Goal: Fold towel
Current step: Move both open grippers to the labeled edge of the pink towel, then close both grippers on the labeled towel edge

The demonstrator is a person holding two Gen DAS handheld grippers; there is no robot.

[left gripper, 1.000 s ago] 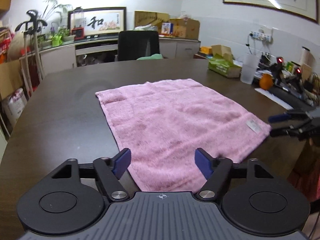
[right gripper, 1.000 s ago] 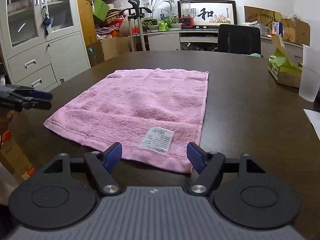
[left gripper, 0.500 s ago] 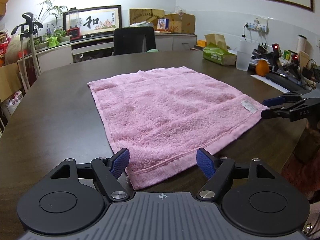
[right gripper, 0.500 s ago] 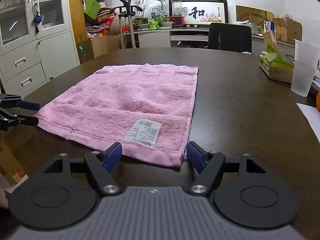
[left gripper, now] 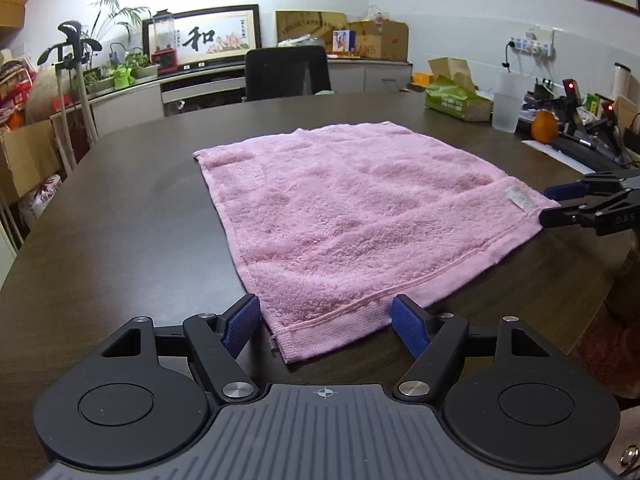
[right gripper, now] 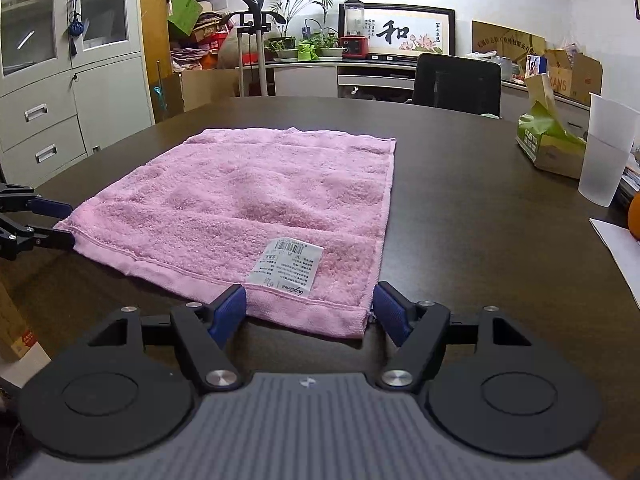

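While flat, towel point(left gripper: 352, 216) corners between spread grippers

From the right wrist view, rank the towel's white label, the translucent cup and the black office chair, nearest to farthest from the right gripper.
Measured from the right gripper:
1. White label, on the pink towel just ahead.
2. Translucent cup, right side of the table.
3. Black office chair, beyond the table's far edge.

Bright even ceiling light, sharp focus, soft shadows, wall-frame glare, fisheye bending at edges
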